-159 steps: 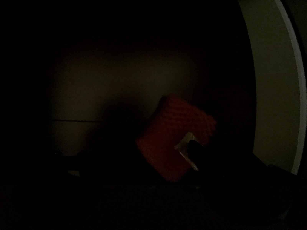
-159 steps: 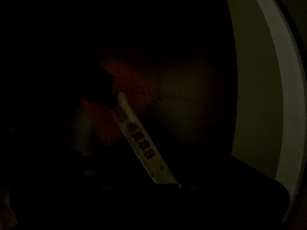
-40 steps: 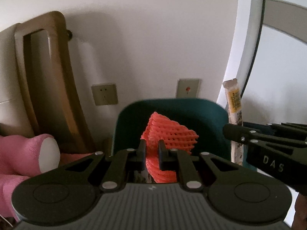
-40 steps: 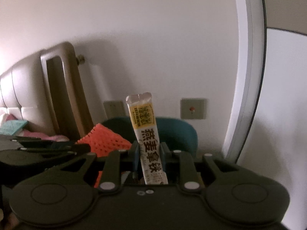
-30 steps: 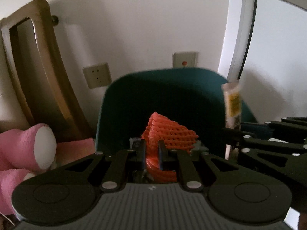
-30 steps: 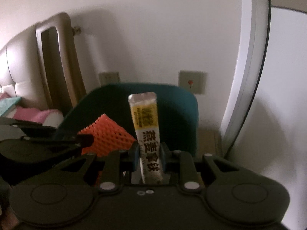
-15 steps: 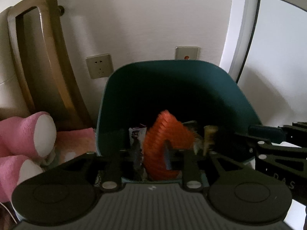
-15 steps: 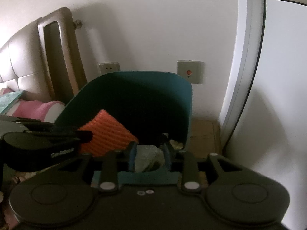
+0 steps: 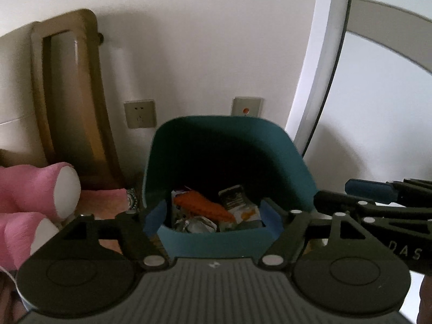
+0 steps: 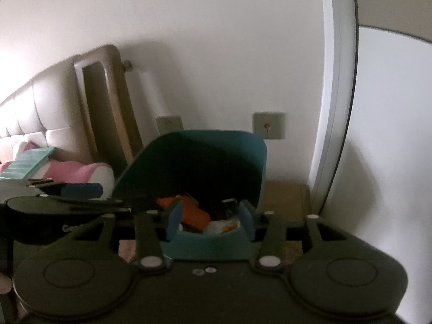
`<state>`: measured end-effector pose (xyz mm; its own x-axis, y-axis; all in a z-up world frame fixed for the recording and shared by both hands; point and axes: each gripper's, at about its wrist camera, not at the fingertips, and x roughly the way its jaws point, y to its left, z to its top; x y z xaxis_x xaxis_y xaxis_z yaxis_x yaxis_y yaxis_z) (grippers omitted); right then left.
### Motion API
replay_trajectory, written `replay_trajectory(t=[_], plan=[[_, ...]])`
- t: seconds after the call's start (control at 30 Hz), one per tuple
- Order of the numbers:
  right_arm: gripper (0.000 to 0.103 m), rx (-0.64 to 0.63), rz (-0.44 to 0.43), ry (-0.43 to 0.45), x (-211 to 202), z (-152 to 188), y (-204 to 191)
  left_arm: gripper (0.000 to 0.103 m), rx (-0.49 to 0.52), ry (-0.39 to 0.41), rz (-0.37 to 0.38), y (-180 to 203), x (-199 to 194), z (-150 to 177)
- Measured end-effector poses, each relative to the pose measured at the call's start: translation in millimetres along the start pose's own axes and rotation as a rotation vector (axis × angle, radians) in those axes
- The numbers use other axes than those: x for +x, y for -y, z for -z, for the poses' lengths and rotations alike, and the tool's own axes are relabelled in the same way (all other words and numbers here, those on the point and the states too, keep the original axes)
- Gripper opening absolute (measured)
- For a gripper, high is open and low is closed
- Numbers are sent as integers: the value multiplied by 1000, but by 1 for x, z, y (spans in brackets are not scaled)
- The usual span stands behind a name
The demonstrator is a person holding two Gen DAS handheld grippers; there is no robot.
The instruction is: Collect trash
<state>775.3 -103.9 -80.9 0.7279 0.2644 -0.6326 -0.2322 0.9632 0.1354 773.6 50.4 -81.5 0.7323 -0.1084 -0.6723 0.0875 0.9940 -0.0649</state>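
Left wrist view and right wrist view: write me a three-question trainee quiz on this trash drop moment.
1. True or false: the orange foam net lies inside the teal bin.
2. What is between the fingers of the left gripper? A) the foam net B) a snack wrapper C) nothing
3. Which object stands left of the bin in the left wrist view?

Key:
1. True; it rests among wrappers at the bottom.
2. C; its jaws are opening, empty, as are those of the right gripper.
3. The pink plush toy.

bin (image 9: pixel 294 167): teal | foam net (image 9: pixel 205 206): orange mesh | plush (image 9: pixel 32 183): pink
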Motion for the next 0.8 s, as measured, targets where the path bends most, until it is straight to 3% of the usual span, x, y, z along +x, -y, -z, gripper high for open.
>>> replay_trajectory(t=[0.43, 0.7, 0.8], plan=[[54, -31, -32, 63, -84, -6, -23, 82, -53, 62, 8, -7, -91, -4], [57, -47, -61, 114, -132, -15, -35, 101, -57, 119, 3, -6, -149, -2], [57, -51, -72, 131, -147, -18, -40, 101, -47, 138, -4, -5, -167, -3]])
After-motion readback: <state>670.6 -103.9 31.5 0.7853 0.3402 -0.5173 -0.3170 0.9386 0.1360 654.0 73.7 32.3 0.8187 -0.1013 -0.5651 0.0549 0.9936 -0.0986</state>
